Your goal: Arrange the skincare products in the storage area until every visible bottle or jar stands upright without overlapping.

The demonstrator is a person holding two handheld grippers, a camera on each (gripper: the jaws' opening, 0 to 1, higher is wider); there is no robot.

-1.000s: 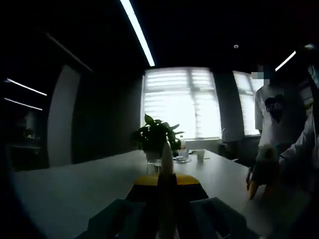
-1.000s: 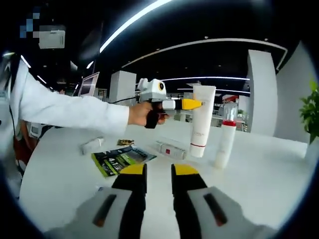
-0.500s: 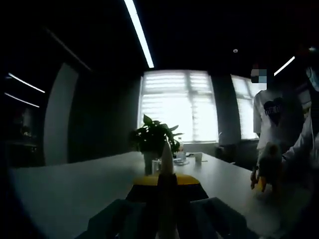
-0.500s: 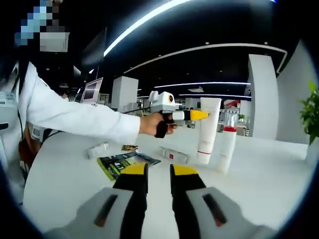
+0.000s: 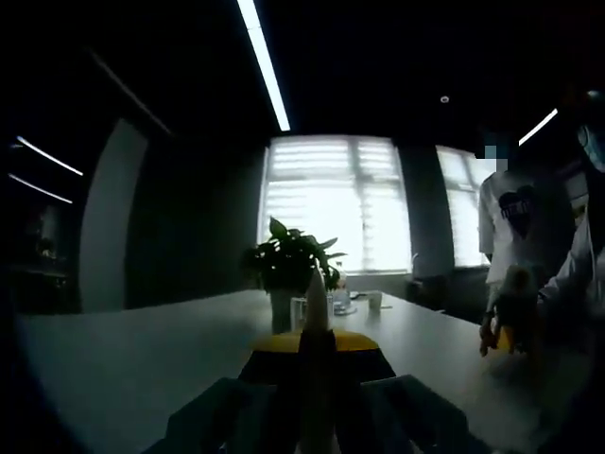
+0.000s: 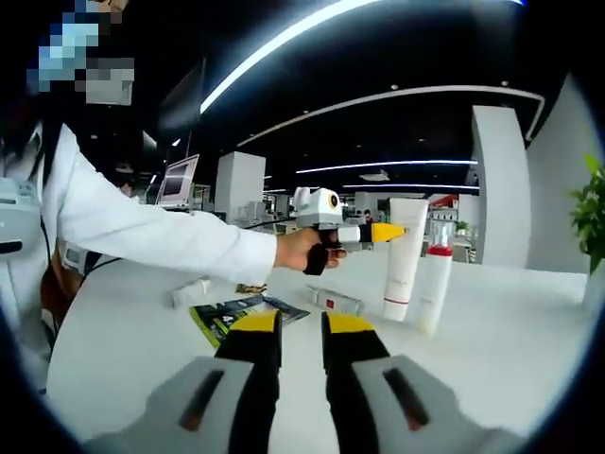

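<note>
Your left claw [image 6: 388, 232] is closed on the tall white tube [image 6: 405, 255], which stands upright on the tabletop [image 6: 492, 350] just beside the red-banded white bottle [image 6: 435, 288]. In the left gripper view the tube is a thin pale sliver between the jaws. Right claw [image 6: 301, 331] is empty, jaws slightly apart. Two small tubes [image 6: 331, 303] [image 6: 192, 292] lie flat; labels unreadable. The booklet [image 6: 236, 312] is partly hidden behind your right jaws.

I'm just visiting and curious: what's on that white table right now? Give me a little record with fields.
standing upright: tall white tube; bottle with red band
lying flat: small tube; white tube
also there: green booklet; potted plant
left gripper: shut on the tall white tube's upper part
right gripper: open, holding nothing
surface: white table
</note>
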